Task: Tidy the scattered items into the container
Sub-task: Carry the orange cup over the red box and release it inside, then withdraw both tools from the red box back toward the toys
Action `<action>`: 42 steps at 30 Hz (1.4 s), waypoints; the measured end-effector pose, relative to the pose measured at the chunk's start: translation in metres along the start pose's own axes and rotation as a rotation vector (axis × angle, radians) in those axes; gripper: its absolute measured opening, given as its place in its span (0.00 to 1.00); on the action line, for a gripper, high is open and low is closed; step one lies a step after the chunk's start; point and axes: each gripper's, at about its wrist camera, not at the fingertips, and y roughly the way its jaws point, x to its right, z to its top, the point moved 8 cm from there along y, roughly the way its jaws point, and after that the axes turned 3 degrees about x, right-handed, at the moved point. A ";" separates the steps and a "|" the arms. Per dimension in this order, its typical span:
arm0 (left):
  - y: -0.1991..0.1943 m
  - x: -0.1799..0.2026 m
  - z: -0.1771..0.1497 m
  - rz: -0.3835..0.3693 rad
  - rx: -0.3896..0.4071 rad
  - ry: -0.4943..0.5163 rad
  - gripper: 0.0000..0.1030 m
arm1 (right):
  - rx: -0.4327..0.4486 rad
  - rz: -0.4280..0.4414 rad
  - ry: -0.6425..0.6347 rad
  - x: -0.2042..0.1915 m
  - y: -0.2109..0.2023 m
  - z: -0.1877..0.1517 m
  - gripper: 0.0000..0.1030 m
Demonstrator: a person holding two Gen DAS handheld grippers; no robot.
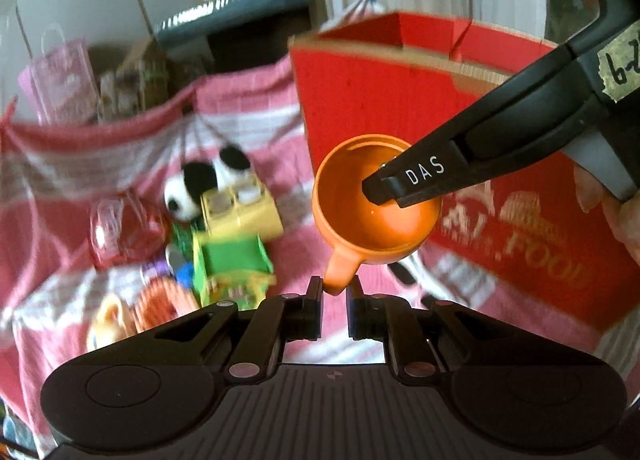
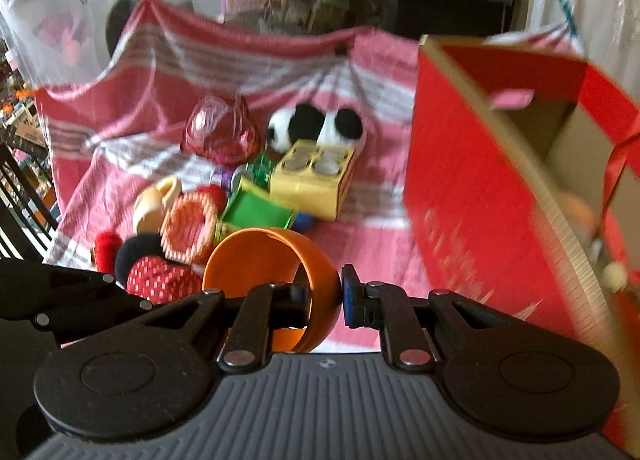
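Note:
An orange cup (image 1: 348,187) hangs in the air over the pink striped cloth (image 1: 248,107), held by both grippers. My left gripper (image 1: 335,288) is shut on the cup's handle, low in the left wrist view. My right gripper (image 1: 384,191) reaches in from the upper right, one finger inside the cup, shut on its wall. In the right wrist view the cup (image 2: 256,256) lies on its side, its wall pinched in my right gripper (image 2: 326,292). The red cardboard box (image 1: 360,91) stands open just behind the cup; its inside (image 2: 560,127) holds a few items, blurred.
Loose toys lie on the cloth to the left: a panda plush (image 2: 312,123), a yellow box (image 2: 316,175), a green box (image 2: 256,211), a clear pink container (image 2: 220,131) and a red dotted plush (image 2: 160,276). A pink gift bag (image 1: 60,79) and clutter stand behind.

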 end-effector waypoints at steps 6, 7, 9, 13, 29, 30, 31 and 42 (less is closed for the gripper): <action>-0.016 0.017 0.069 -0.004 0.139 0.074 0.08 | 0.144 -0.058 0.008 0.036 -0.049 0.042 0.17; -0.018 0.022 0.082 -0.009 0.161 0.090 0.08 | 0.169 -0.075 0.006 0.044 -0.058 0.048 0.17; -0.019 0.035 0.106 -0.022 0.202 0.130 0.08 | 0.213 -0.110 0.001 0.062 -0.075 0.058 0.17; -0.012 0.069 0.151 -0.065 0.253 0.208 0.07 | 0.254 -0.182 0.019 0.109 -0.102 0.072 0.17; 0.062 0.107 0.205 -0.017 0.155 0.202 0.76 | 0.207 -0.220 0.184 0.211 -0.084 0.063 0.66; 0.062 0.105 0.204 -0.013 0.149 0.198 0.76 | 0.204 -0.213 0.185 0.213 -0.082 0.061 0.68; 0.063 0.104 0.203 -0.006 0.143 0.195 0.77 | 0.197 -0.209 0.183 0.214 -0.079 0.060 0.69; 0.065 0.105 0.188 0.011 0.114 0.144 0.87 | 0.130 -0.173 0.171 0.205 -0.057 0.044 0.77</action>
